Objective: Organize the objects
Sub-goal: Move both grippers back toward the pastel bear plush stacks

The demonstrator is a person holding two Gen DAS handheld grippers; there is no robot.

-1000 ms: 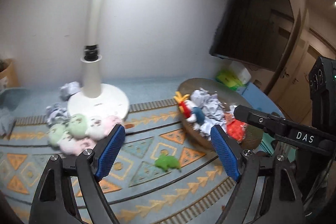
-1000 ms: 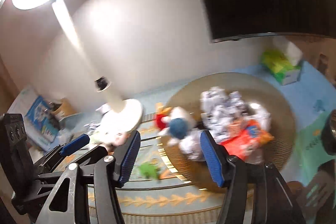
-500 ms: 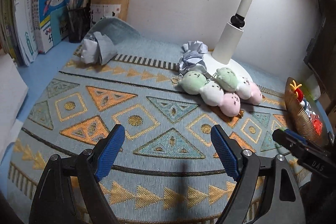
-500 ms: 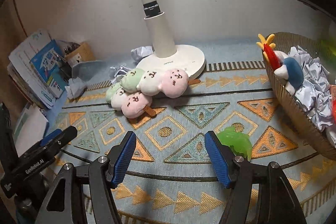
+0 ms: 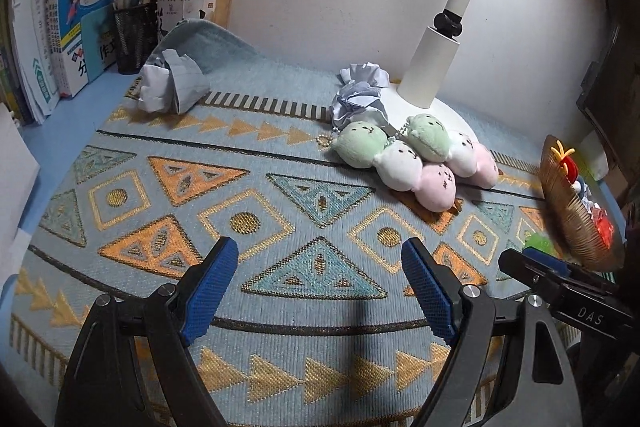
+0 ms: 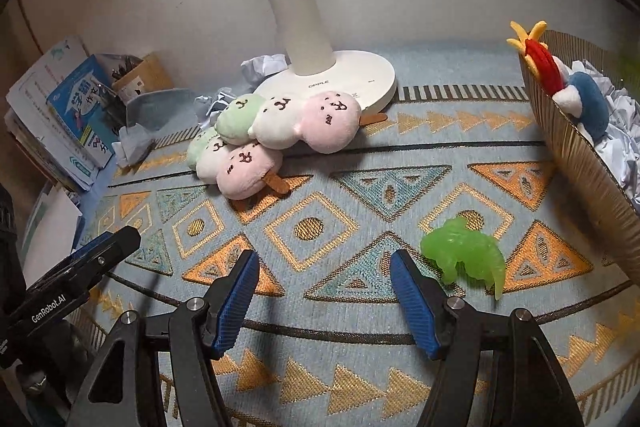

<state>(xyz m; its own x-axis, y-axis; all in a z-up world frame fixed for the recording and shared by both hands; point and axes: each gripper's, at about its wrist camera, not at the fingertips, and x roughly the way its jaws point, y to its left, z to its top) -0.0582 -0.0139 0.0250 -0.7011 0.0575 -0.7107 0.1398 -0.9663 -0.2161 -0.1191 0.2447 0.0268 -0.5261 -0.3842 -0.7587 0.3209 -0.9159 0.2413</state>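
Two plush dango skewers (image 5: pixel 412 157) (image 6: pixel 276 131), each green, white and pink, lie stacked by the lamp base on the patterned mat. A translucent green dinosaur toy (image 6: pixel 464 253) lies just right of my right gripper (image 6: pixel 322 263), which is open and empty over the mat. My left gripper (image 5: pixel 320 251) is open too, with bare mat between its fingers and the plush well beyond it. Crumpled paper balls (image 5: pixel 360 95) (image 5: pixel 172 85) sit at the back. A woven basket (image 6: pixel 580 155) (image 5: pixel 568 211) on the right holds crumpled paper and a red and blue plush.
A white desk lamp (image 6: pixel 332 75) (image 5: pixel 436 67) stands at the back of the mat (image 5: pixel 248 187). Books (image 5: pixel 80 11) and pen holders (image 5: pixel 134 35) line the far left wall. The mat's back left corner is curled up (image 5: pixel 208 39).
Both grippers swung left and tipped down, from facing the basket and wall to facing the mat. Over the last half second they barely moved. Both stayed open.
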